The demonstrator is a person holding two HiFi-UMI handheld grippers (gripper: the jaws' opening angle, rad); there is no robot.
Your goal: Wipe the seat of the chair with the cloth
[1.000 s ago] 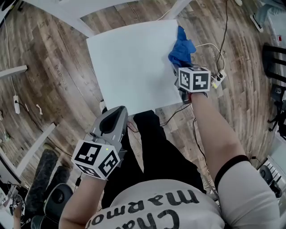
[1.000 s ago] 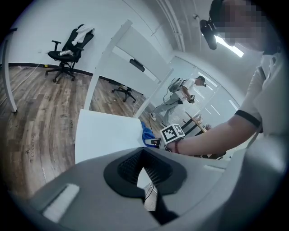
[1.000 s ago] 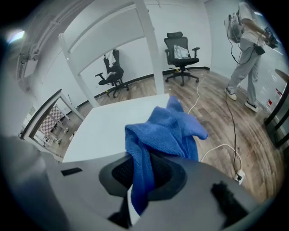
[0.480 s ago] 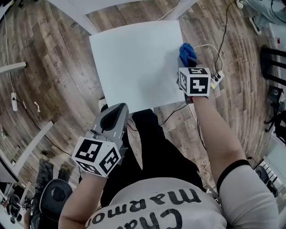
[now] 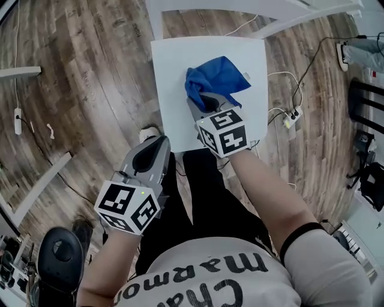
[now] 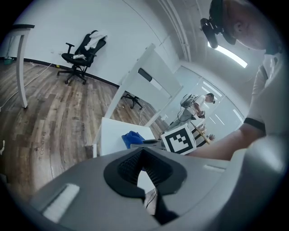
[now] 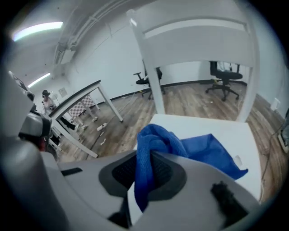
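Note:
The white chair seat [image 5: 174, 90] lies below me in the head view. A blue cloth [image 5: 213, 81] is spread over the middle of the seat. My right gripper [image 5: 206, 105] is shut on a bunched fold of it and rests on the seat near its front half. In the right gripper view the cloth [image 7: 198, 149] rises between the jaws of that gripper [image 7: 144, 169] and spreads over the seat [image 7: 216, 126]. My left gripper [image 5: 149, 154] hovers off the seat's front left corner, shut and holding nothing. The left gripper view shows the left gripper [image 6: 143, 155] with the cloth [image 6: 132, 137] beyond.
The chair's white backrest frame [image 5: 240, 9] stands at the far side. A power strip with cables [image 5: 292, 115] lies on the wood floor to the right. A black office chair base [image 5: 57, 258] is at the lower left. My legs are just in front of the seat.
My right gripper has dragged the cloth from the seat's right edge to its middle, and the cloth has spread out. The left gripper has stayed where it was.

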